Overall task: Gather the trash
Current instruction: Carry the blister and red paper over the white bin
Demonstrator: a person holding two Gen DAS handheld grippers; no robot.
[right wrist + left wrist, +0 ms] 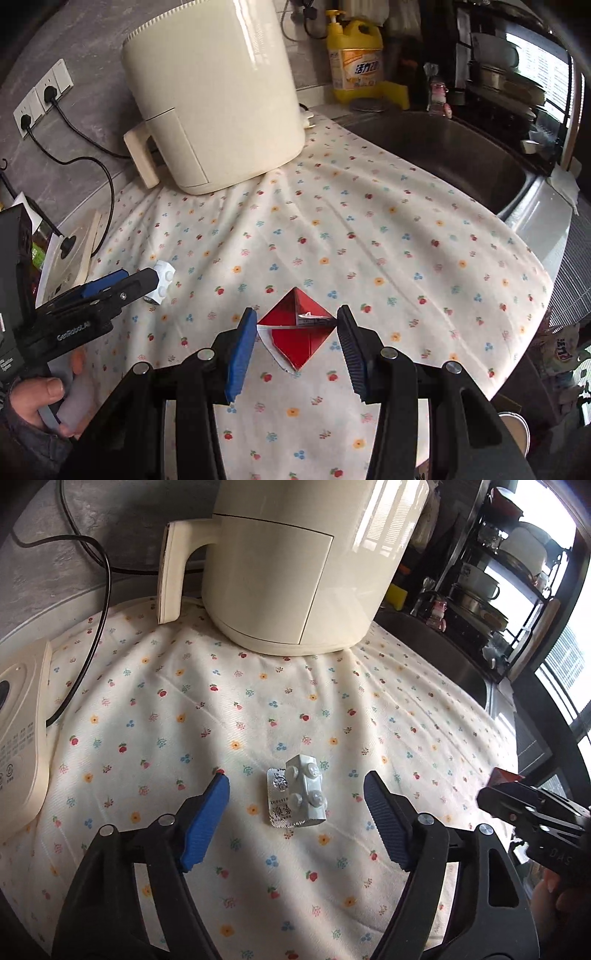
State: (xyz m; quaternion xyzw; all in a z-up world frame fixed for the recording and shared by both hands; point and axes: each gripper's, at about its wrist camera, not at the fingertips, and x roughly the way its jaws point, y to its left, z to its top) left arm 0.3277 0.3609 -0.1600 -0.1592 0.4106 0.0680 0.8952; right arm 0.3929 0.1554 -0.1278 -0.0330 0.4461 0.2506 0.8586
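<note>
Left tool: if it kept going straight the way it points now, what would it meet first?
Most likely the silver pill blister pack, lying on the floral cloth between the open fingers of the left tool. Nothing shows in between, though depth is hard to judge.

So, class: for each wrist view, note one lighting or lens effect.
Left wrist view: window glare streaks the cream air fryer; the flowered cloth bows from fisheye distortion. Right wrist view: the steel sink sits in shadow, and the corners go black.
</note>
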